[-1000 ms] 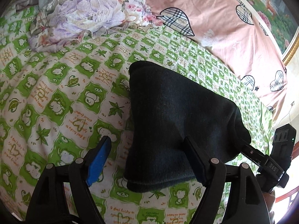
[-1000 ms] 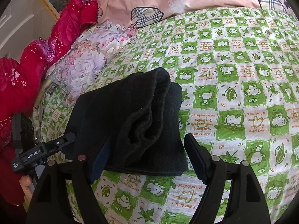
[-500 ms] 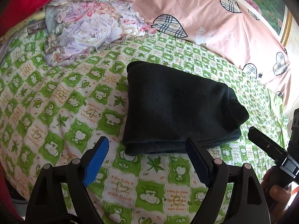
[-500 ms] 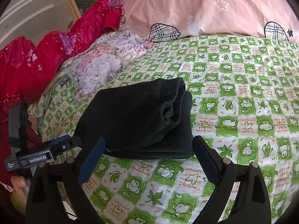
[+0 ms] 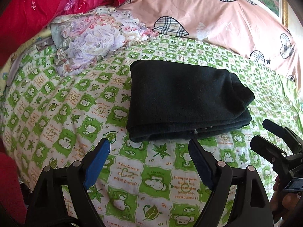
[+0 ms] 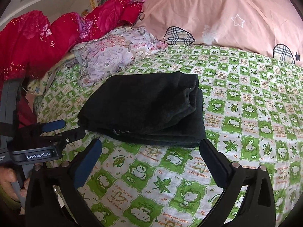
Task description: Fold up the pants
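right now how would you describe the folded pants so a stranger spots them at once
Start at the bed's green-and-white cartoon sheet. Near its middle, below the pink quilt and right of the crumpled floral cloth, lie the pants. They are the only plain black thing, folded into a thick block.

A bed (image 5: pixel 56 113) with a green sheet
Folded black pants (image 5: pixel 181 102) lie on it, near flowery cloth (image 5: pixel 94 43) and a pink blanket (image 5: pixel 208 15).

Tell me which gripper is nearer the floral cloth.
Left. The left gripper sits at the pants' end nearest the floral cloth; the right gripper, jaws opening, is at the far end.
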The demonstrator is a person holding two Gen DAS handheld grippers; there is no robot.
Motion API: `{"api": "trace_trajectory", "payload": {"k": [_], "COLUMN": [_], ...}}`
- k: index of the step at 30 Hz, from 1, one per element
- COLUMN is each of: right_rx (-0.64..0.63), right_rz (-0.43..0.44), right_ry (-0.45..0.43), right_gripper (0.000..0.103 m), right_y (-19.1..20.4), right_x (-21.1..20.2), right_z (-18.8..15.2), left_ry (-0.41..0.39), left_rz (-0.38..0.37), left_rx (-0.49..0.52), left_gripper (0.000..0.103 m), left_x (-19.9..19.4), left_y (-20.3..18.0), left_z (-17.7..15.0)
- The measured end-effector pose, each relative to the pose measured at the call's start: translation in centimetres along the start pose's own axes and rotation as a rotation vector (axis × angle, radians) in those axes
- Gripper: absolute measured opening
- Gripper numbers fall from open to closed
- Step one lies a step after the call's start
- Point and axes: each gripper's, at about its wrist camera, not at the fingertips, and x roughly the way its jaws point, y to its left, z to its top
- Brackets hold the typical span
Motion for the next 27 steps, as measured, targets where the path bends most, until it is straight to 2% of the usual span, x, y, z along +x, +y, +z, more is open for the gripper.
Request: {"api": "trace_trajectory", "payload": {"k": [4, 14, 27], "right_rx": [-0.003, 0.006, -0.032], "right_rz": [-0.021, -0.021, -0.017], "right_ry": [-0.003, -0.027, -0.003], "right_gripper": [0.103, 0.103, 0.103], "right_y": [-0.2, -0.6, 0.1], "right_x": [0.1, 1.2, 2.2], "right_z": [-0.9, -1.3, -2.0], "left_ry": [0.002, -0.071, -0.063], "left_rz": [0.017, 0.068, 0.077], "left_rx": [0.037, 0.068, 0.085], "left_gripper": [0.087, 0.088, 0.089], "left_x": [0.0, -0.6, -0.2], "left_y": [-0.4, -0.6, -0.7], "left_z": [-0.4, -1.4, -1.6]}}
